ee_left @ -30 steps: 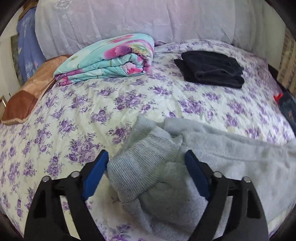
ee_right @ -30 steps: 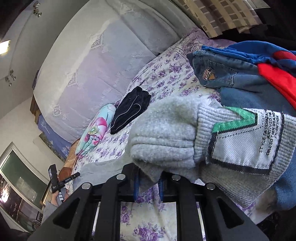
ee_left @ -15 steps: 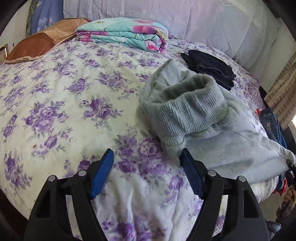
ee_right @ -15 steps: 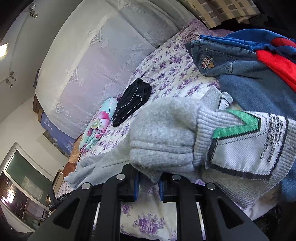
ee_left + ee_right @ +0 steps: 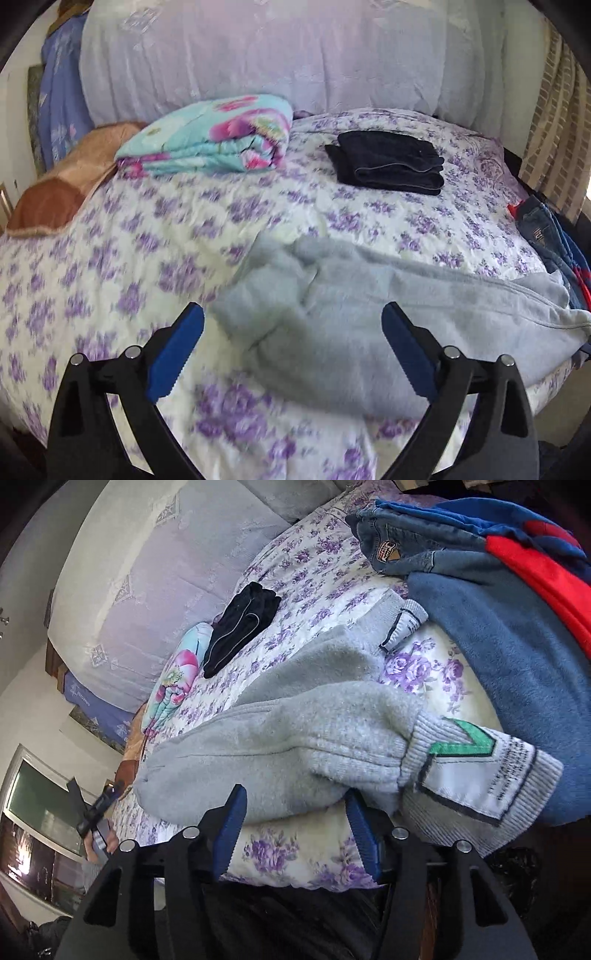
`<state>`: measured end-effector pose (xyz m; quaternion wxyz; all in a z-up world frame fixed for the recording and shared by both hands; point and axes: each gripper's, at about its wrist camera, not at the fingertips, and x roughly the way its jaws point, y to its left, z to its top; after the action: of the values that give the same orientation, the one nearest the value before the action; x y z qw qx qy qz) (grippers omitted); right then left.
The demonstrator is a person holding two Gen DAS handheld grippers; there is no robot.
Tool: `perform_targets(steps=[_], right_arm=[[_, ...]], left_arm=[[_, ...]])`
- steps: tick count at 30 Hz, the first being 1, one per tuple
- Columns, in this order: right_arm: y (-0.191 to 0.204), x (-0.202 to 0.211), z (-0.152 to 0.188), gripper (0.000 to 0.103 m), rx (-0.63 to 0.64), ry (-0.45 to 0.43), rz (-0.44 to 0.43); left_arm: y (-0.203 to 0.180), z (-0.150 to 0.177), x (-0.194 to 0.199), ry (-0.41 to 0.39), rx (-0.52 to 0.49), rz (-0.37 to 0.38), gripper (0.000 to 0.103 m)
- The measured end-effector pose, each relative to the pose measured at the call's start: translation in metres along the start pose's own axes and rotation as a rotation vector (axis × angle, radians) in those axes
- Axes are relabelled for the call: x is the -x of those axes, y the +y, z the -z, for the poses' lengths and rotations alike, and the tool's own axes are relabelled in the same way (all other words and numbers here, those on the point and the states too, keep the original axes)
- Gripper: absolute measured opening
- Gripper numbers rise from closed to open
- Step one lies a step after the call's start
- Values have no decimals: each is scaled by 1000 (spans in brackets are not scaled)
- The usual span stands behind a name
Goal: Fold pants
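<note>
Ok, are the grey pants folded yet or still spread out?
Folded once, roughly: the grey pants lie doubled along the bed edge, one layer over the other, cuffs bunched at one end. Not yet a compact stack.

Bed — the left half of the flowered cover is bare from the near edge up to the folded quilt and the brown pillow at the head end.

Grey pants lie across the near right part of the bed. A strip of bare cover runs between them and the folded black garment, which is well apart from them.

Right edge is crowded — a pile of jeans and blue-and-red clothes sits just beside the pants' cuff, almost closing the gap between them there.
</note>
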<state>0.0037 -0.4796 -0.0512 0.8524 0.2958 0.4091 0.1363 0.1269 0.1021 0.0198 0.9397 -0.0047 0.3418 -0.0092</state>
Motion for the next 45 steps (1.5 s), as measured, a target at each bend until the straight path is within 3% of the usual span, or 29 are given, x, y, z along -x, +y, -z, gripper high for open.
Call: perform_targets(steps=[4,6,9,10,12,15,18,20,24,29,33,34,36,37,40,43,45], right_arm=[[-3,37,-2,58,-12,-70,31],[-2,58,-9,68,-26,-168,43],[-3,68,-29,69,-46,-247,11],[-5,65,-36,69,-54,-249,-5],[-11,50,-49,69,-96,-233,-40],[-22,15,-65,68,-161,-163,-65],[-37,-18,-73,50,-235,-108,-65],[-51,-32,-75,45,-293,-91,-77],[-70,-51,-73,45,-367,-80,-80],[-88,-68,-74,48,-461,-69,-137],[-84,-79,-82,51,-448,-43,-181],[-83,-82,-84,48,-440,-37,-189],[-83,-85,-88,22,-427,-37,-203],[-84,-85,-89,18,-423,-45,-208],[-82,-84,-87,13,-410,-62,-216],[-83,-81,-83,13,-407,-60,-204],[-85,-80,-81,13,-418,-55,-199]], left_arm=[[-32,-44,-50,25,-50,17,95],[-47,-53,-72,60,-88,50,95],[-75,-47,-104,149,-216,28,95],[-79,-37,-116,199,-242,-3,95],[-78,-10,-128,287,-261,2,95],[-73,24,-101,204,-325,7,94],[-64,45,-63,180,-305,34,93],[-59,59,-43,165,-295,43,93],[-52,95,5,113,-253,77,93],[-25,118,52,79,-87,274,94],[18,93,74,7,147,390,94],[25,81,77,-21,177,375,94],[26,55,72,-35,132,227,97],[19,43,63,-29,58,113,97],[2,19,29,-7,-183,-43,97],[2,2,-5,-1,-315,-107,97],[18,-12,-31,47,-285,-41,97]])
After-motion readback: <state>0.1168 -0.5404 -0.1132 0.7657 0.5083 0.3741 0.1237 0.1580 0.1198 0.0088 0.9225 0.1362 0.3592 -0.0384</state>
